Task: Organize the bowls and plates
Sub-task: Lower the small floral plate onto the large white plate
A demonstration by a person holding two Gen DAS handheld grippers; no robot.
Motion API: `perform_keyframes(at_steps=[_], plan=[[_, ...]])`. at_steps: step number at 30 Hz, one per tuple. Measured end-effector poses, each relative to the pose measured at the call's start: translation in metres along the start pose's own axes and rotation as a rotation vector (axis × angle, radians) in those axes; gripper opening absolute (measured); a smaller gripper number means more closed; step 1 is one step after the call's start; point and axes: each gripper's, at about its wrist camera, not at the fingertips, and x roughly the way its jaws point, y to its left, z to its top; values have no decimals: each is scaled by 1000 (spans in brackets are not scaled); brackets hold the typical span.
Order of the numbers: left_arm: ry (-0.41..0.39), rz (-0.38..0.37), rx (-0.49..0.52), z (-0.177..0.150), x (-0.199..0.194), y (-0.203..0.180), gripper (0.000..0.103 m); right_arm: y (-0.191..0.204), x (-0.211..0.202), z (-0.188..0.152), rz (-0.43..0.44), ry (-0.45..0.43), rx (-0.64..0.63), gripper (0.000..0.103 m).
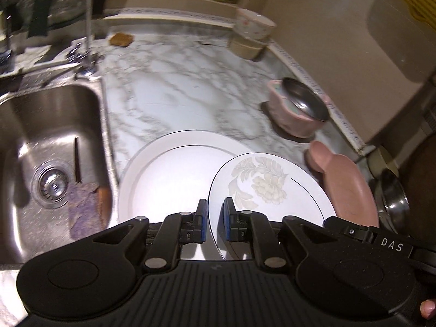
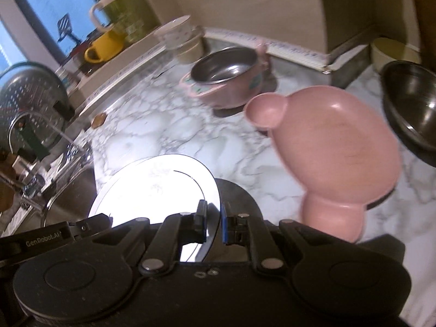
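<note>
Left wrist view: I found my left gripper (image 1: 215,219) clenched on the edge of the floral plate (image 1: 268,184), which was held over the large white plate (image 1: 169,174) on the marble counter (image 1: 190,87). The sink (image 1: 51,141) lay at nine o'clock, the pink steel-lined bowl (image 1: 295,109) at two o'clock.

Right wrist view: my right gripper (image 2: 214,222) gripped the same plate's rim (image 2: 155,188). The pink bear-shaped dish (image 2: 335,150) sat at two o'clock, the steel-lined bowl (image 2: 229,76) at twelve.
</note>
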Motion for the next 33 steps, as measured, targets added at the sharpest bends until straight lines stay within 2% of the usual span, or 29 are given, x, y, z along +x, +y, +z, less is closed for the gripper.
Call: perform_keyframes(at_steps=[13,33], plan=[[35,56,-65,-1,13,42,11,31,37,-3,24,90,-63,10],[97,53,-58,2,28,51,11,28,57,1,32,128,-27,10]])
